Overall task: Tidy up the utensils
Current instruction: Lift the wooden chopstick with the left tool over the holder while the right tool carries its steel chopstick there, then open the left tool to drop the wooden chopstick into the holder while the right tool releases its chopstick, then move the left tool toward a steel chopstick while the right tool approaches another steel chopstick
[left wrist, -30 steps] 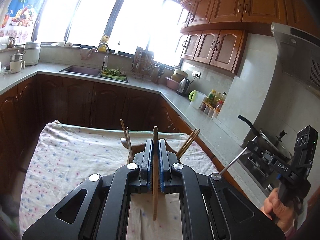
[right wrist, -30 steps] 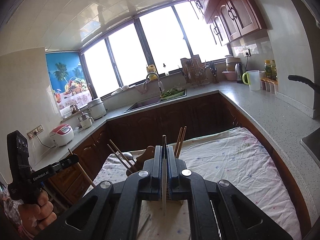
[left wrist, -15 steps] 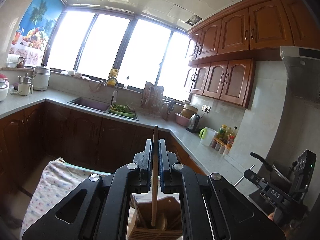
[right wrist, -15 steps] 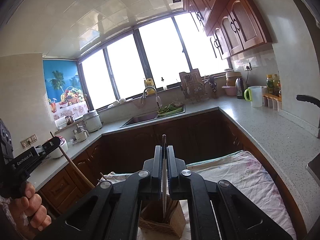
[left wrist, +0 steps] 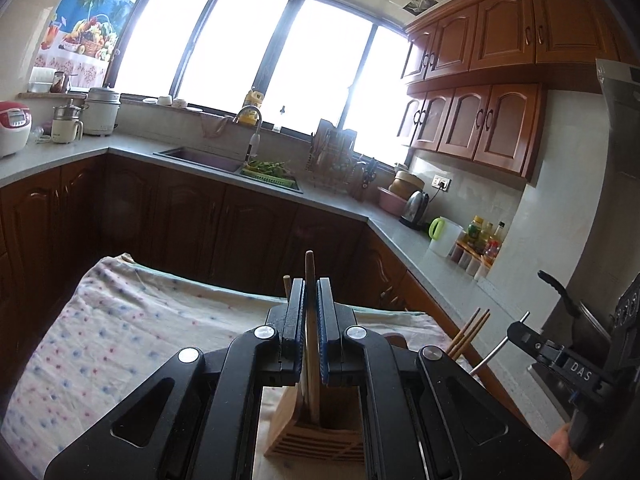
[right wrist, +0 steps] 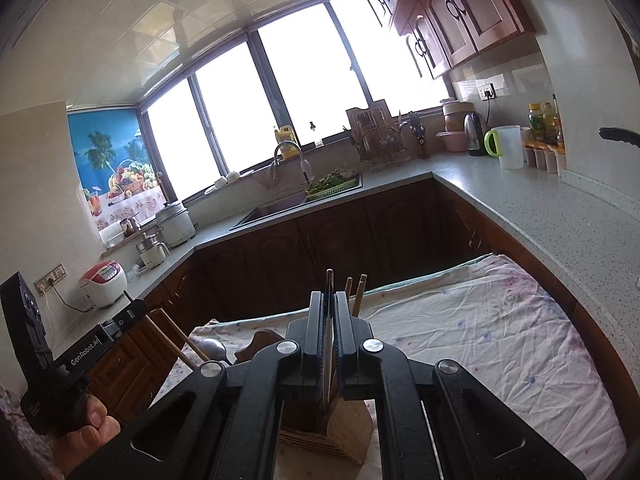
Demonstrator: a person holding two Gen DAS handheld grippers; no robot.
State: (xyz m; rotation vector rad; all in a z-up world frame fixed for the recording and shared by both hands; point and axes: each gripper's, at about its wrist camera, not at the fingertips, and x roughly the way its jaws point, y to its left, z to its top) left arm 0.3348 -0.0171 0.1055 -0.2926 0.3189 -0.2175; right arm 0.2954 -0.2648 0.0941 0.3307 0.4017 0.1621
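Note:
My left gripper (left wrist: 310,292) is shut on a wooden utensil handle (left wrist: 310,268) that stands upright, its lower end down inside the wooden utensil holder (left wrist: 316,438). My right gripper (right wrist: 328,304) is shut on a thin metal utensil (right wrist: 329,280), its lower end also in the holder (right wrist: 340,432). Chopsticks (right wrist: 356,290) stand in the holder; some lean out to the right in the left wrist view (left wrist: 468,332). Each gripper shows in the other's view: the right one (left wrist: 560,356), the left one (right wrist: 100,336).
The holder stands on a table with a flowered cloth (left wrist: 100,344). A metal spoon bowl (right wrist: 212,346) and a wooden piece (right wrist: 260,340) stick out of the holder's left side. Kitchen counters (right wrist: 540,216) run around the table, with a pan handle (left wrist: 556,292) at the right.
Both grippers tilted downward after lifting, so the table cloth and holder are back in view. Both held utensils now reach down into the holder.

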